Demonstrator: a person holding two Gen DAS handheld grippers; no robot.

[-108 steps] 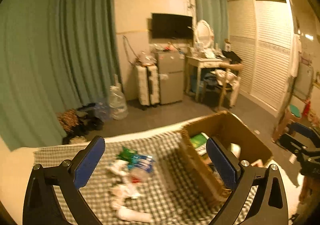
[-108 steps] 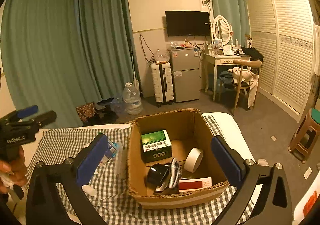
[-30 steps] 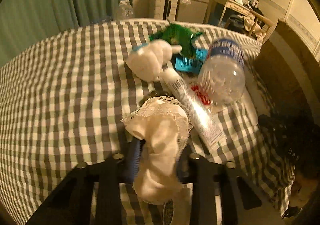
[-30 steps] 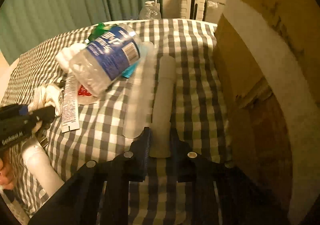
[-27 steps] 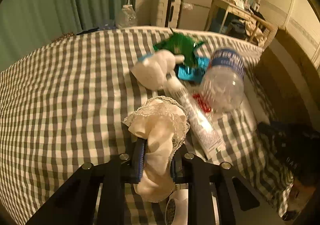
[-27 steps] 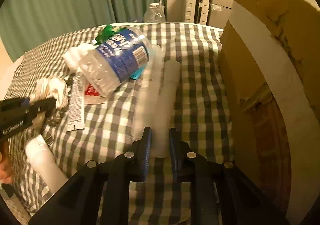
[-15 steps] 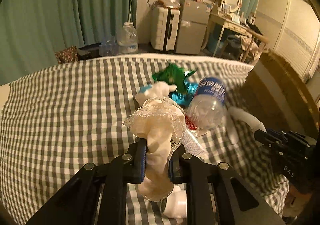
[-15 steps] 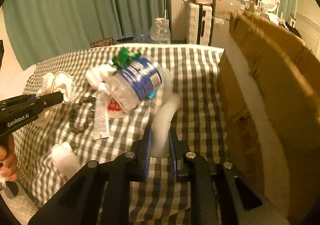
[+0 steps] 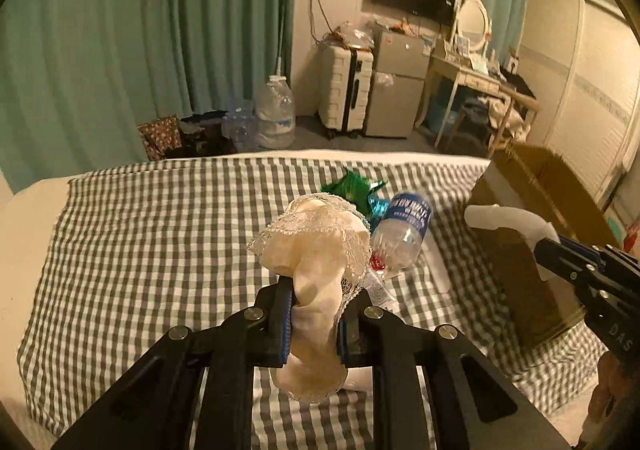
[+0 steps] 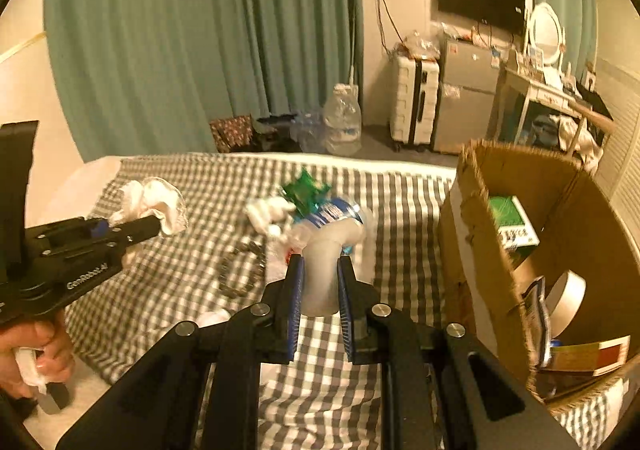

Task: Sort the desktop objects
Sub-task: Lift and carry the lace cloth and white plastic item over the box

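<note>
My left gripper (image 9: 312,314) is shut on a cream lace-trimmed cloth (image 9: 316,250) and holds it above the checked tablecloth (image 9: 160,234); it also shows in the right wrist view (image 10: 120,228) with the cloth (image 10: 154,202). My right gripper (image 10: 320,290) is shut on a translucent white tube (image 10: 324,262), lifted off the table left of the open cardboard box (image 10: 472,210). The tube (image 9: 504,220) and right gripper (image 9: 556,254) show at the right of the left wrist view.
On the cloth lie a clear water bottle with a blue label (image 9: 404,234), a green foil wrapper (image 9: 352,186), a white crumpled item (image 10: 266,214) and a dark bead string (image 10: 240,270). The box holds a green packet (image 10: 510,220), a tape roll (image 10: 568,302) and other items.
Both grippers closed on their objects and rose from the table: the left lifted the lace cloth, the right lifted the white tube. The views now sit higher and farther back.
</note>
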